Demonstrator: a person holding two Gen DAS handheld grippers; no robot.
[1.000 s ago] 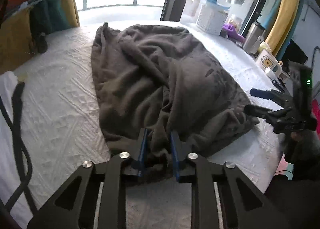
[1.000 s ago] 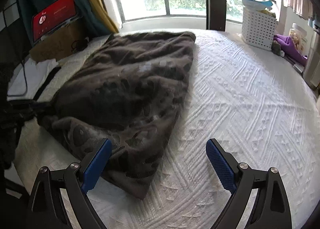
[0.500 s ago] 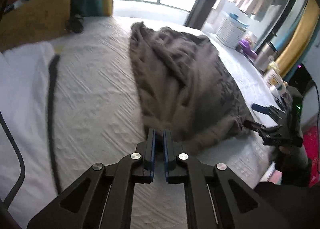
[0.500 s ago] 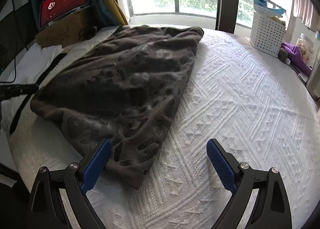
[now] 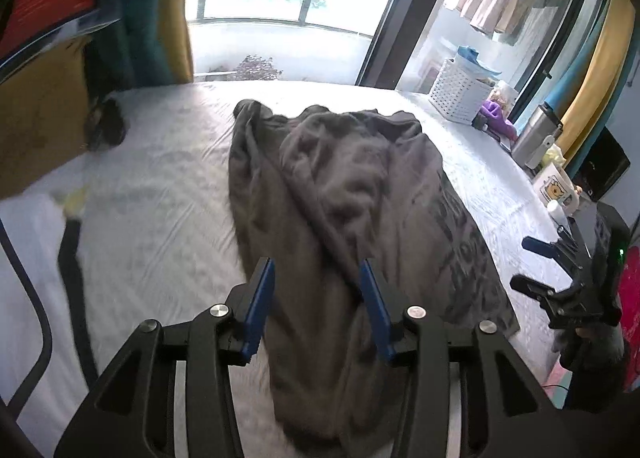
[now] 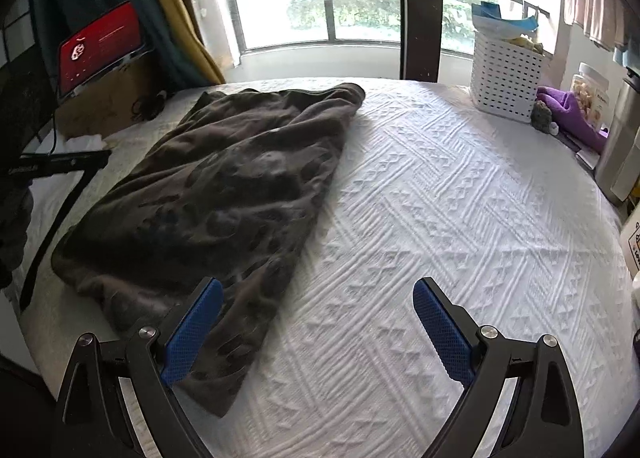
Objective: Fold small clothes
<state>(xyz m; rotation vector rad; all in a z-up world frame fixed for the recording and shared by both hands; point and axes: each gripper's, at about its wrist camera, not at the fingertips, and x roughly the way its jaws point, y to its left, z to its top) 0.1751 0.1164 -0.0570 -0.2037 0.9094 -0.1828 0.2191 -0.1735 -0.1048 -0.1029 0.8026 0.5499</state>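
Observation:
A dark grey-brown garment point(image 5: 352, 186) lies spread and rumpled on the white textured bedspread point(image 5: 152, 186), its length running away from me. My left gripper point(image 5: 316, 264) hovers over its near end. The jaws are opening; the cloth shows in the gap below them, but the blue pads do not press on it. In the right wrist view the same garment point(image 6: 224, 194) fills the left half of the bed point(image 6: 440, 218). My right gripper point(image 6: 318, 286) stands wide open above the garment's near corner, holding nothing. It also shows at the bed's right edge point(image 5: 524, 263).
A white perforated basket point(image 6: 506, 78) and a purple cloth point(image 6: 572, 114) sit at the far right of the bed. A steel flask point(image 5: 536, 134) and a mug point(image 5: 558, 186) stand along the right side. A cardboard box point(image 6: 104, 98) is at the far left, a black strap point(image 5: 72, 258) beside it.
My left gripper was shut on a fold of the garment, let it go, drew back and up, and now stands partly open. The right gripper pulled back slightly, still open.

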